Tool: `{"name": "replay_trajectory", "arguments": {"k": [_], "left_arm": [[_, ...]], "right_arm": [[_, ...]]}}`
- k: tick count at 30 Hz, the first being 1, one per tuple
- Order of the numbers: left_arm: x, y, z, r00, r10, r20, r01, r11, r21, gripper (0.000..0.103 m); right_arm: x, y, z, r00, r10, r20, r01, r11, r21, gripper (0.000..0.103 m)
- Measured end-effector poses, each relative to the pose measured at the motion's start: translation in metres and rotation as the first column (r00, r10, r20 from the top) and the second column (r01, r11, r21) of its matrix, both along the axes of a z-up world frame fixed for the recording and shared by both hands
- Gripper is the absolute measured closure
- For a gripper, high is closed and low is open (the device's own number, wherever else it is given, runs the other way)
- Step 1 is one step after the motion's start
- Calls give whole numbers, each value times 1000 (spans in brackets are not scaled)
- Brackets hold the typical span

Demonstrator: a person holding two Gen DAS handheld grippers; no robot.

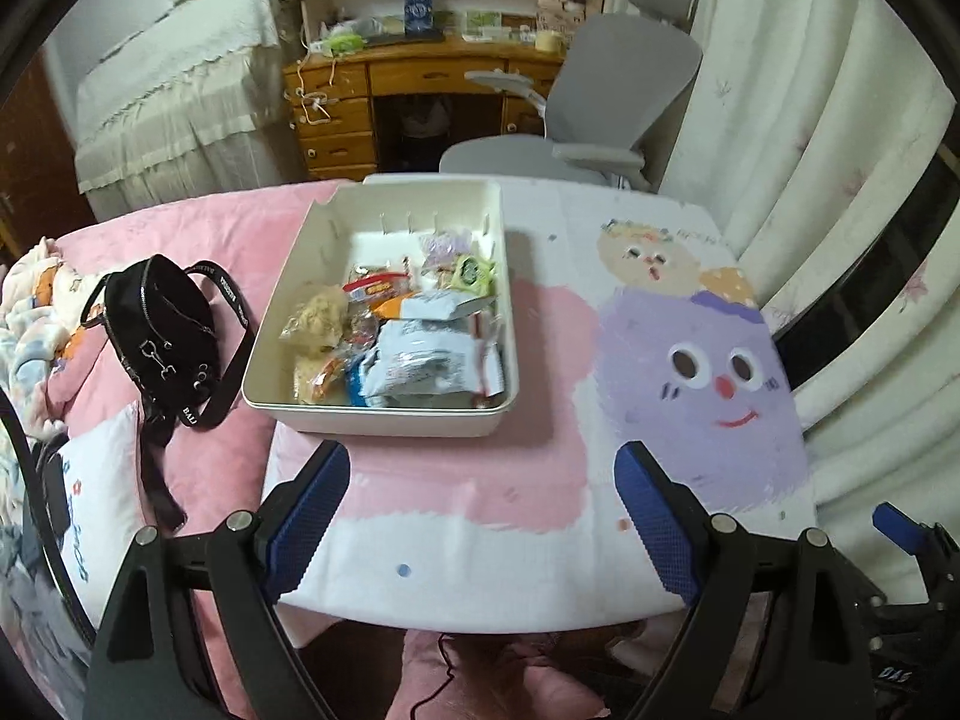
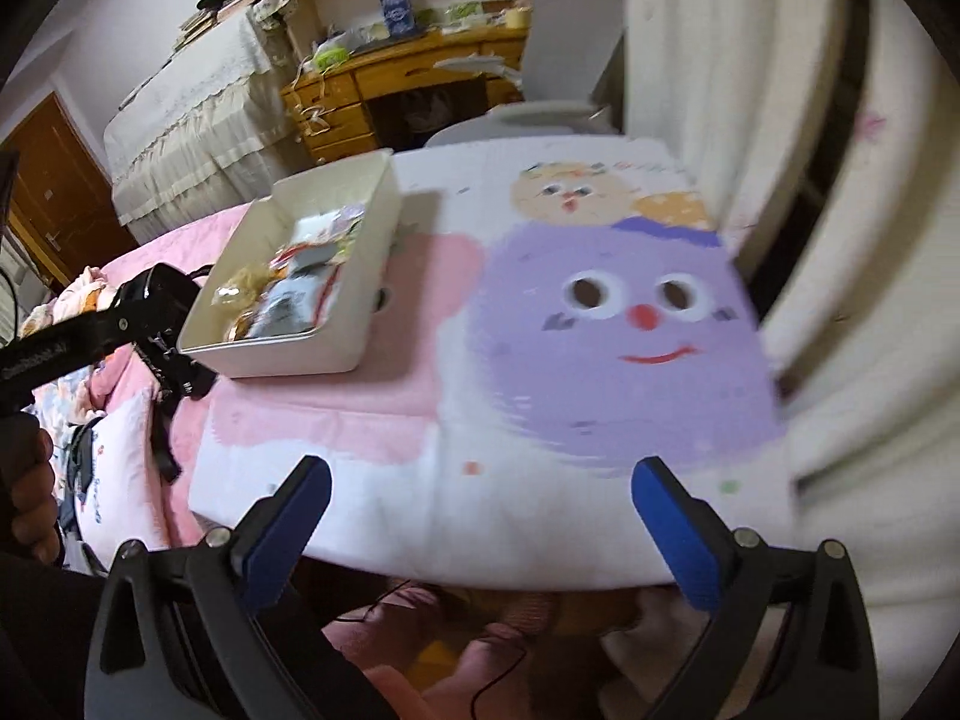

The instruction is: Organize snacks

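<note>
Blue-padded fingers of the left tool [image 1: 480, 516] stand spread wide with nothing between them, hanging above the near edge of the low surface [image 1: 480, 576], which is covered by a white cloth painted with a big purple smiling face and a smaller yellowish face behind it. Off to its right, the right tool [image 2: 480, 528] is likewise spread wide and empty over the same cloth, its view smeared by motion.

Farther back on the left part of the surface sits the cream rectangular plastic bin [image 1: 384, 420], and the snacks [image 1: 408, 330] are all inside it: crinkled pale blue-and-white packets in front, an orange-and-red wrapper and a clear bag of something pale and crumbly to the left, a small green-and-white pack and a lilac one toward the back. Whatever is printed on those wrappers is too small and creased to read.

Just left of the bin, on the pink bedspread [image 1: 198, 480], lies a black zipped handbag [image 1: 156, 324]; its strap carries white lettering of which only "BAL" can be made out. In the right tool's view the left tool's black arm shows pale print, too blurred to read, with the person's hand [image 2: 30, 492] gripping its handle at the left edge.
</note>
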State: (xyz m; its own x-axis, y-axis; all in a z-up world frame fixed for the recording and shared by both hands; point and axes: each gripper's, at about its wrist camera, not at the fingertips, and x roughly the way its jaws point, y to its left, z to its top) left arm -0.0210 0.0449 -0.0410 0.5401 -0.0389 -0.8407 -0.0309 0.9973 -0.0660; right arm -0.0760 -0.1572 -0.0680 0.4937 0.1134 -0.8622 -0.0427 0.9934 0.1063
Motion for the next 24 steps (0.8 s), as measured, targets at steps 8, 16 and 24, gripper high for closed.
{"name": "replay_trajectory", "arguments": {"k": [8,16,24], "left_arm": [[-29,-28,47,997,9,73,-8,1000,-11,14],[-60,-59,48,997,-44,59,39,995,93,14],[-74,-67,49,996,-6,94,-5,993,120,14]], "right_arm": [[-15,-38,45,999,-28,-15,28,1000,-2,2],[-43,-8,55,998,68,-18,-67,997,30,2],[-53,-7,57,998,69,8,-70,997,25,1]]}}
